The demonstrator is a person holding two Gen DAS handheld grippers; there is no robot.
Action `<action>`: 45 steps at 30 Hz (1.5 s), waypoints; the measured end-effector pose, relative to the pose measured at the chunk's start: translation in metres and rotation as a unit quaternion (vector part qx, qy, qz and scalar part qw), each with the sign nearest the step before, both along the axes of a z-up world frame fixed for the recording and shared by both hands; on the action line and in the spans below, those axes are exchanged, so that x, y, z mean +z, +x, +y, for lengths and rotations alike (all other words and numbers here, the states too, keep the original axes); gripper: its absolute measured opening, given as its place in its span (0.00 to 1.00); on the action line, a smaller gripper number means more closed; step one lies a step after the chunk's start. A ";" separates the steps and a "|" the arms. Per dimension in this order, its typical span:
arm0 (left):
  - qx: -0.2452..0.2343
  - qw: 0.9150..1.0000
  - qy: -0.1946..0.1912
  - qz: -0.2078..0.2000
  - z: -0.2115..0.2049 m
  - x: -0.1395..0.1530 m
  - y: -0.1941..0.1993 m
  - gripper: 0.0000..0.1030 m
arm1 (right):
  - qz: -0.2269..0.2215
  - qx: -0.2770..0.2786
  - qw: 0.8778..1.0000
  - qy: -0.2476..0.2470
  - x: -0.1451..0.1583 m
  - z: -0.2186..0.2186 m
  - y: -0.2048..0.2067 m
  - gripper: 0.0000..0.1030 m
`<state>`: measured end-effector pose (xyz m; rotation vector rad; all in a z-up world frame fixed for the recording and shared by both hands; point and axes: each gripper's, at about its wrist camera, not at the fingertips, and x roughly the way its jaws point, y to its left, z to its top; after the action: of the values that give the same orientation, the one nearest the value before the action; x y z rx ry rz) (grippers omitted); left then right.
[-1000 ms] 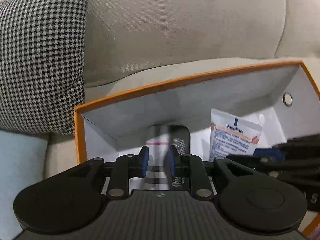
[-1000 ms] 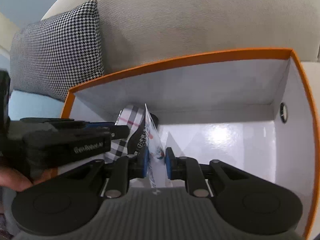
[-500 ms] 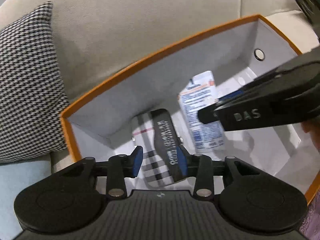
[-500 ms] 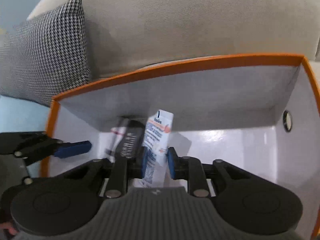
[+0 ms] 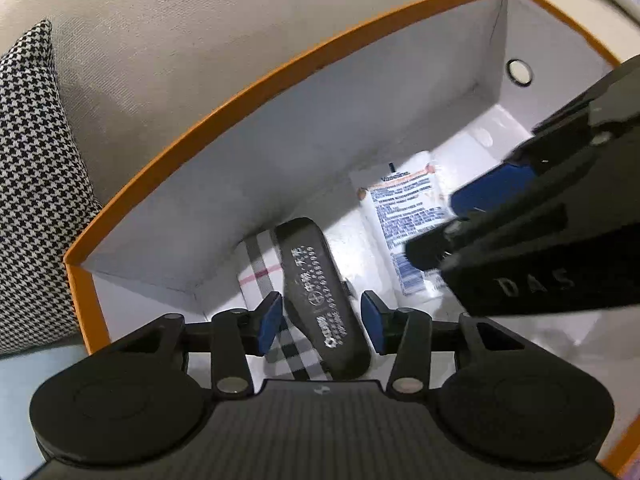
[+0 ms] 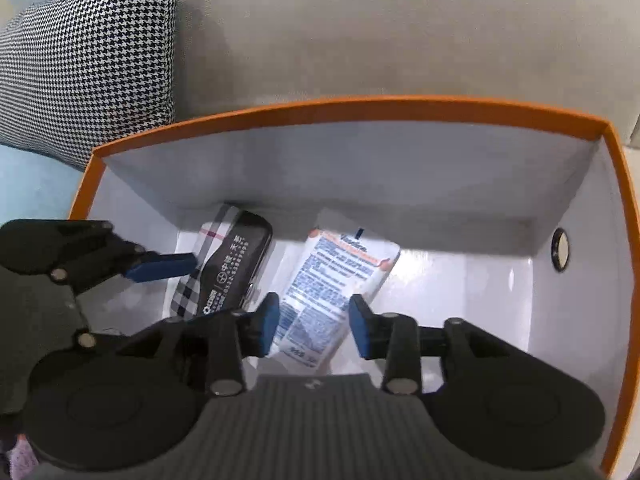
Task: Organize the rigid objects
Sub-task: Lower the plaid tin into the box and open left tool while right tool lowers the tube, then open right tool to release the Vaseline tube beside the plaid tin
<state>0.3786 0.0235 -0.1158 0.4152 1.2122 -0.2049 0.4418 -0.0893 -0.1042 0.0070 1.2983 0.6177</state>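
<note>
Orange-rimmed box (image 6: 352,105): your left gripper (image 5: 322,322) just spread around the plaid case (image 5: 316,304); your right gripper (image 6: 313,325) just spread around the Vaseline tube (image 6: 332,280).

Beige fabric sofa (image 6: 400,28) with a houndstooth cushion (image 6: 88,60), pale blue surface (image 6: 36,184) beside it.

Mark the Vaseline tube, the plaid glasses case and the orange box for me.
Vaseline tube (image 6: 328,284), right wrist view, printed label at mid-body.
Plaid glasses case (image 5: 316,292), left wrist view, black printed lid.
Orange box (image 6: 360,106), right wrist view, far rim.
</note>
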 end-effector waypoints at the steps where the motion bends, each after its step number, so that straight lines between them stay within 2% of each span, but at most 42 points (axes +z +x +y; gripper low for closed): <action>1: 0.003 1.000 0.002 -0.001 -0.001 -0.004 0.001 0.52 | 0.002 0.001 1.000 -0.004 -0.002 0.003 0.000 0.39; 5: 0.013 1.000 -0.002 -0.013 -0.001 -0.010 0.007 0.52 | 0.006 0.004 1.000 -0.010 -0.007 0.007 -0.001 0.39; 9: 0.022 1.000 -0.008 -0.014 0.002 -0.012 0.014 0.51 | 0.002 0.021 1.000 -0.003 -0.011 0.011 -0.004 0.29; 11: 0.020 1.000 0.002 -0.016 0.007 -0.012 0.008 0.50 | 0.003 0.029 1.000 0.004 -0.009 0.010 -0.004 0.24; 16: 0.032 0.999 0.015 -0.015 0.015 -0.011 0.006 0.44 | 0.006 0.026 1.000 0.007 -0.010 0.015 -0.004 0.23; 17: 0.039 0.999 0.010 -0.016 0.018 -0.009 0.006 0.42 | 0.008 0.022 1.000 0.009 -0.010 0.016 -0.004 0.23; 18: 0.046 0.999 0.007 -0.018 0.020 -0.008 0.006 0.35 | 0.010 0.019 1.000 0.011 -0.010 0.016 -0.004 0.22; 19: 0.054 0.998 0.016 -0.024 0.020 -0.007 0.007 0.25 | 0.013 0.013 1.000 0.013 -0.010 0.016 -0.005 0.22; 21: 0.061 0.996 0.045 -0.038 0.018 -0.007 0.007 0.17 | 0.021 0.000 1.000 0.016 -0.011 0.015 -0.006 0.22; 22: 0.062 0.996 0.041 -0.039 0.019 -0.007 0.008 0.17 | 0.025 -0.006 0.999 0.020 -0.011 0.015 -0.007 0.22; 26: 0.061 0.997 -0.015 -0.044 0.030 0.005 0.002 0.21 | 0.020 0.002 1.000 0.017 -0.007 0.013 -0.015 0.24; 32: 0.041 0.996 -0.059 -0.043 0.054 0.037 -0.023 0.22 | 0.003 0.064 0.998 -0.004 0.007 0.006 -0.026 0.25; 33: 0.037 0.996 -0.064 -0.046 0.057 0.040 -0.027 0.22 | 0.004 0.075 0.997 -0.008 0.008 0.006 -0.029 0.29; 36: 0.044 0.995 -0.063 -0.056 0.058 0.053 -0.048 0.32 | -0.003 0.119 0.993 -0.024 0.007 0.010 -0.037 0.39; 38: 0.045 0.995 -0.066 -0.058 0.059 0.054 -0.056 0.32 | -0.017 0.149 0.988 -0.032 0.007 0.013 -0.045 0.47; 43: 0.045 0.994 -0.072 -0.068 0.053 0.058 -0.057 0.32 | -0.019 0.200 0.979 -0.037 0.004 0.024 -0.055 0.46; 44: 0.044 0.994 -0.068 -0.072 0.052 0.056 -0.058 0.32 | -0.025 0.202 0.978 -0.046 0.002 0.028 -0.057 0.45; 45: 0.044 0.994 -0.065 -0.075 0.052 0.053 -0.057 0.32 | -0.033 0.200 0.978 -0.055 0.001 0.030 -0.057 0.40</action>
<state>0.3219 0.0752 -0.0623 0.2576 1.0600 -0.1730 0.3845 -0.0592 -0.1034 -0.3716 1.2773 0.8801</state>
